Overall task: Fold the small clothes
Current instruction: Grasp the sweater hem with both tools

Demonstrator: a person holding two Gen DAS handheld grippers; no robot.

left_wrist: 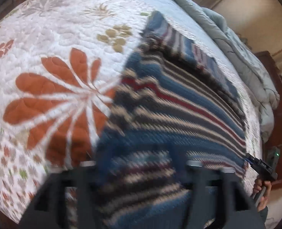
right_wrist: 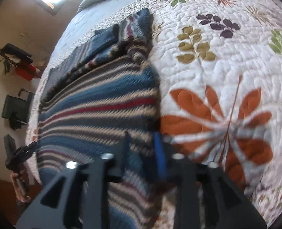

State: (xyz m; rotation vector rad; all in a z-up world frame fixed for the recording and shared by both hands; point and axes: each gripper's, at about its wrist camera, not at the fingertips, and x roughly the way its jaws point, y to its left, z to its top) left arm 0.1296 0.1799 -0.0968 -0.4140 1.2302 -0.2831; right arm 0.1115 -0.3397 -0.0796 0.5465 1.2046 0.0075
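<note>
On top of the bed lies a striped sweater (right_wrist: 99, 103), blue with red, cream and gray bands. It is spread over the flowered quilt (right_wrist: 227, 61), and its far part looks already folded over, with a dark sleeve lying on top.

The near hem is lifted. In the right wrist view the right tool (right_wrist: 143, 152) has its two fingers close together with knit cloth between them, so it looks clamped on the sweater's near edge, by the side next to the big orange flower (right_wrist: 217, 126). In the left wrist view the left tool (left_wrist: 141, 164) has cloth bunched up right in front of the camera. That picture is very blurry, and the finger tips are hidden behind the cloth, so I cannot tell if it is pinching or not.

My guess is that the step now is the bottom fold: both near corners are picked up to be carried toward the far end. The next move would need both tools to go forward together at the same height, so the hem stays straight. Then the hem should be laid down even with the far edge before letting go.

A gray blanket (left_wrist: 236, 43) is piled at the far side of the bed.
</note>
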